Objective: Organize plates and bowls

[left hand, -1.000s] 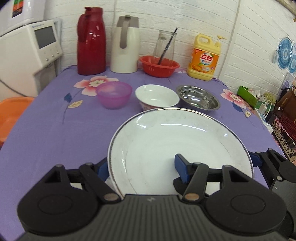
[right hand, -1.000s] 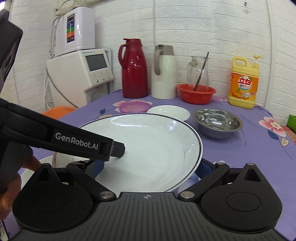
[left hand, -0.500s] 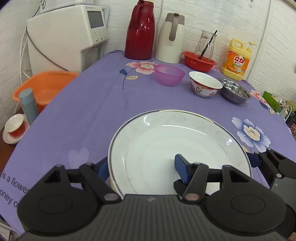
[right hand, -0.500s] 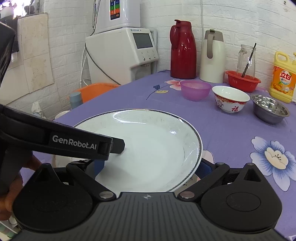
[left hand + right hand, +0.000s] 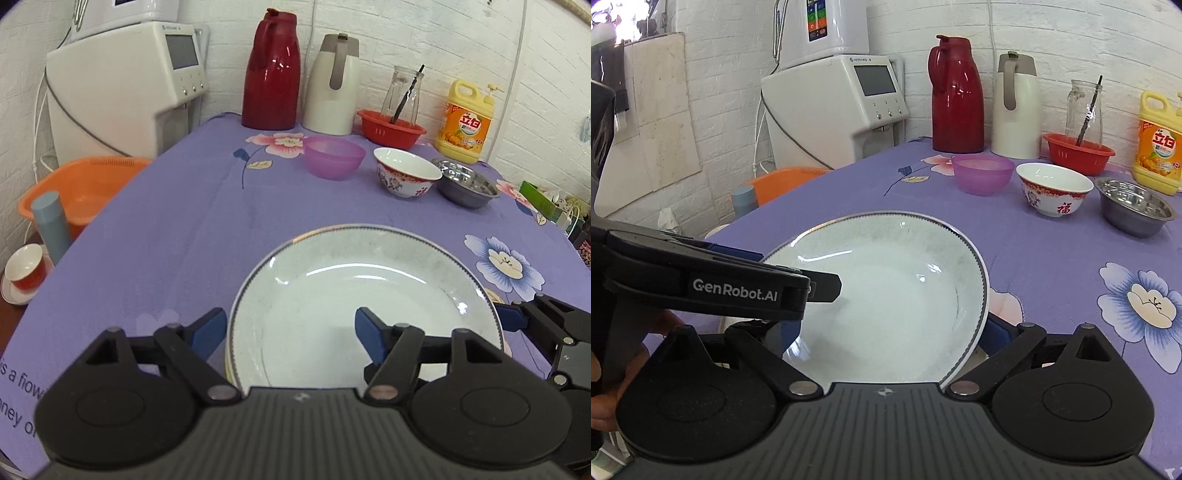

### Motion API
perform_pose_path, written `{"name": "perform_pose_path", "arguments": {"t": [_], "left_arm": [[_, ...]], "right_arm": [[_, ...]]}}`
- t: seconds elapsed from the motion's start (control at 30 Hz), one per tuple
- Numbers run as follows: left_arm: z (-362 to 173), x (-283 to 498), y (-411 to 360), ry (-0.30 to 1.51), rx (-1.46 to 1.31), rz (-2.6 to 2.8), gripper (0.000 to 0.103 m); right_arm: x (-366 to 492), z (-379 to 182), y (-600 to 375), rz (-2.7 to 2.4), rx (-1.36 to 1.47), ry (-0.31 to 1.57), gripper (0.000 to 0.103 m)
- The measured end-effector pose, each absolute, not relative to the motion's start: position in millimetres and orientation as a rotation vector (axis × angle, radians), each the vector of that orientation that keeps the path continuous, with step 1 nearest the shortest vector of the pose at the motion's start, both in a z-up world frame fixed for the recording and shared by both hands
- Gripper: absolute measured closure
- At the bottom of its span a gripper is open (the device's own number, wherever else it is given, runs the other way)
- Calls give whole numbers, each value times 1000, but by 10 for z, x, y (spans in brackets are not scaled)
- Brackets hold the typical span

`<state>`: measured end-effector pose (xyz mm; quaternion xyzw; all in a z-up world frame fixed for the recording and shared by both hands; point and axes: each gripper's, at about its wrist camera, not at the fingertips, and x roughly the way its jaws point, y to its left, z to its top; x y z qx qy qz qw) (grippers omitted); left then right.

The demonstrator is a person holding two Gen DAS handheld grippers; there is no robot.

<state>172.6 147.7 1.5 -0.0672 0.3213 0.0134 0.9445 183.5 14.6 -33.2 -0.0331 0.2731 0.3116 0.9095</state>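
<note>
Two grippers on one white plate [image 5: 364, 306]: my left gripper [image 5: 291, 328] and right gripper [image 5: 886, 332] each pinch opposite rims. Lowering both evenly should prevent tipping, I reckon.

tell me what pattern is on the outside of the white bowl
Red floral band with a red character on the white bowl, clearest in the right wrist view.

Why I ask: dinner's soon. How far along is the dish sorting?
Done: nothing clearly yet. In hand: the white plate, clamped at its rim by the left tool, right tool at its other side. Left: purple bowl, patterned bowl and steel bowl sit side by side, unstacked.
</note>
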Motion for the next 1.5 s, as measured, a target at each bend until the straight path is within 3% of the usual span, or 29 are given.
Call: {"name": "perform_pose_path", "arguments": {"t": [0.23, 0.4, 1.1, 1.5], "left_arm": [[145, 1736, 1417, 614, -131, 15, 34], [182, 1722, 1340, 600, -133, 0, 34], [264, 1394, 736, 576, -65, -112, 33], [195, 1701, 672, 621, -62, -131, 33]], "right_arm": [[1779, -296, 88, 660, -44, 573, 0], [1695, -202, -138, 565, -23, 483, 0], [1428, -240, -845, 429, 114, 499, 0], [1670, -368, -1010, 395, 164, 557, 0]]}}
